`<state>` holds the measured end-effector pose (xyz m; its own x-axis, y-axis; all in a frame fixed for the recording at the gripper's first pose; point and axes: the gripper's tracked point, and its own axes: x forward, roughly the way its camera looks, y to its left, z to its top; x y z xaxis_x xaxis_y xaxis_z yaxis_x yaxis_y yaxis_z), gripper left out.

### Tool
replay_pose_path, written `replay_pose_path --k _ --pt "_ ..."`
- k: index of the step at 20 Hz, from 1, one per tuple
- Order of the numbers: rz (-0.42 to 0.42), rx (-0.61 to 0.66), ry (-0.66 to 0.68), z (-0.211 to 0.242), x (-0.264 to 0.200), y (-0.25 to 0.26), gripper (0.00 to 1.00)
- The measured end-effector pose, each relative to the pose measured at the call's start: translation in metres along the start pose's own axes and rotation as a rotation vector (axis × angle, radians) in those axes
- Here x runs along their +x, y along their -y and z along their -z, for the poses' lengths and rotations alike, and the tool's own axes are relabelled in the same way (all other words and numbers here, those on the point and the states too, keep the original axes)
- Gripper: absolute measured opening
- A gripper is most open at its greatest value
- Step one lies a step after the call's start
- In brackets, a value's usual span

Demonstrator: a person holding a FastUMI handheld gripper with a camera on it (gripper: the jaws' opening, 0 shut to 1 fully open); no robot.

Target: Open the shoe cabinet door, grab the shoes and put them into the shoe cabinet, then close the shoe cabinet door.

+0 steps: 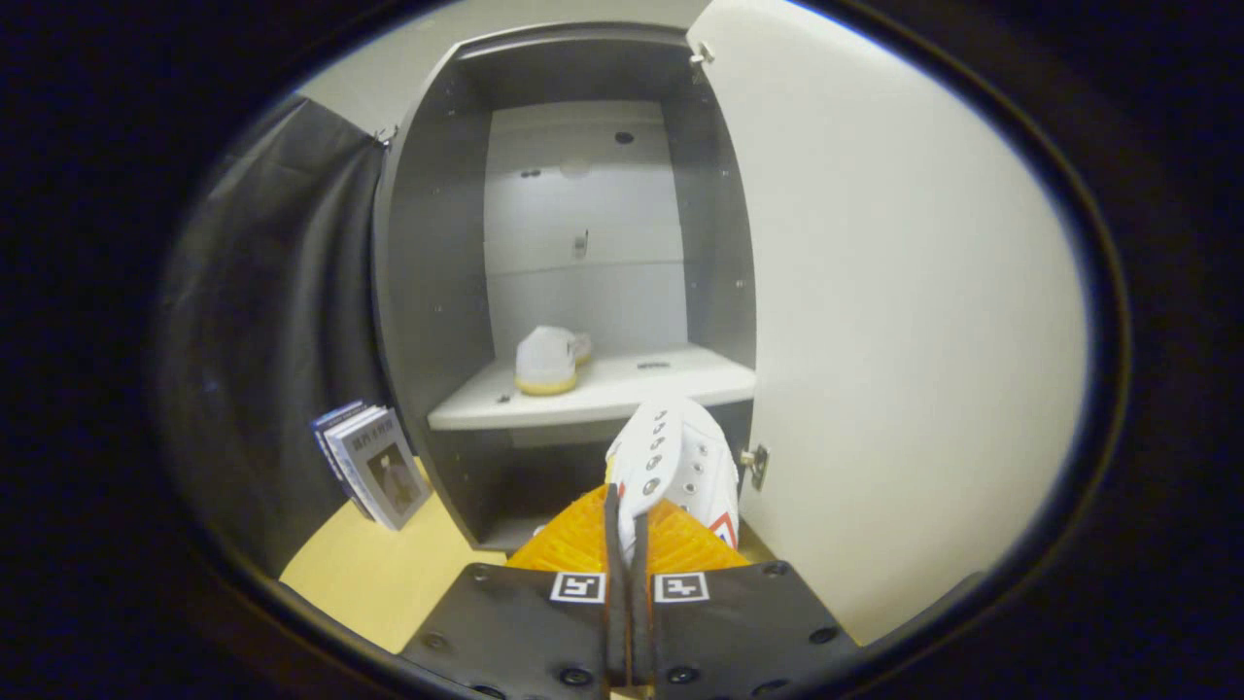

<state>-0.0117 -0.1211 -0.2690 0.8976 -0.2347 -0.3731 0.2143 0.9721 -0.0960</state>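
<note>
- Yellow floor (389, 583) runs under the cabinet (428, 292); its door (904, 321) stands open.
- I have the hand-held gripper (627, 530) clamped narrow on a shoe (680, 462), raised toward the shelf (603, 389).
- Its mate (546, 360) sits left, leaving room.

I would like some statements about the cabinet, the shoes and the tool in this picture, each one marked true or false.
1. The cabinet door stands open. True.
2. One shoe on the shelf already sits inside the cabinet. True.
3. The tool is open and holds nothing. False: its fingers are shut on a white shoe.
4. The held shoe rests on the shelf. False: it is in front of the cabinet, not yet set down.
5. Books stand left of the cabinet. True.
</note>
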Motion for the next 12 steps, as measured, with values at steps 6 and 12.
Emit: replay_pose_path --k 6,12 --pt "-0.012 -0.034 0.089 -0.068 0.035 -0.013 0.04" --pt "-0.032 -0.051 0.125 -0.114 0.099 -0.030 0.04"
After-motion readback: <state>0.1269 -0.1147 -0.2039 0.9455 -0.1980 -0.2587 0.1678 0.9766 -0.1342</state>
